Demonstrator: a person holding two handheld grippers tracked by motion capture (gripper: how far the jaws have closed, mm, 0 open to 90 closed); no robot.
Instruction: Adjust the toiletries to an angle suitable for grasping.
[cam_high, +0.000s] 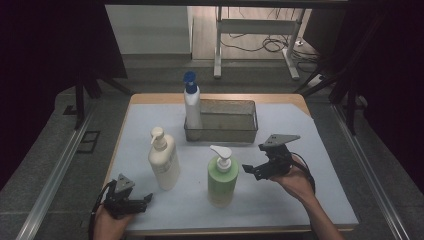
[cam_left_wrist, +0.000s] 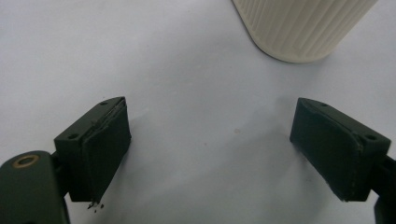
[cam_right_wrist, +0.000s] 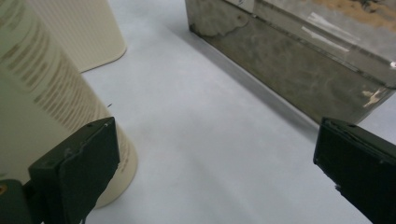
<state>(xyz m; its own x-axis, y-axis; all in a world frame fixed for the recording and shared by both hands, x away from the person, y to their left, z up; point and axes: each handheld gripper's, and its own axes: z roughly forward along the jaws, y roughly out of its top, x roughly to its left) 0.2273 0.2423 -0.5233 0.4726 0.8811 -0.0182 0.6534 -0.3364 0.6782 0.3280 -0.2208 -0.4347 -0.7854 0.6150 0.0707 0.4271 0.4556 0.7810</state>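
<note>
From the high view, a metal basket (cam_high: 235, 131) sits toward the far side of a white mat (cam_high: 310, 195) on the table. A white bottle with a blue pump (cam_high: 192, 102) stands upright in the basket's left end. In front of the basket and to its left stands a cream pump bottle (cam_high: 164, 161); straight in front of the basket, nearer the person, stands a green pump bottle (cam_high: 222, 179). The right gripper (cam_high: 251, 170) is held just in front of the basket's right end and just right of the green bottle, pointing toward it, apart from it and holding nothing. The left gripper (cam_high: 145, 199) lies low at the near edge of the mat, well in front of the basket and near the foot of the cream bottle, empty.

In the left gripper view, the left gripper (cam_left_wrist: 210, 144) has its jaws spread wide over bare mat (cam_left_wrist: 177, 60), with nothing between them. The ribbed base of the cream bottle (cam_left_wrist: 299, 28) stands beyond the jaws, apart from both.

In the right gripper view, the right gripper (cam_right_wrist: 215, 163) also stands wide open and grips nothing. The green bottle (cam_right_wrist: 42, 112) rises just behind its left jaw; whether they touch I cannot tell. The cream bottle (cam_right_wrist: 79, 32) stands beyond. The basket's wall (cam_right_wrist: 289, 70) runs across behind the right jaw, apart from it.
</note>
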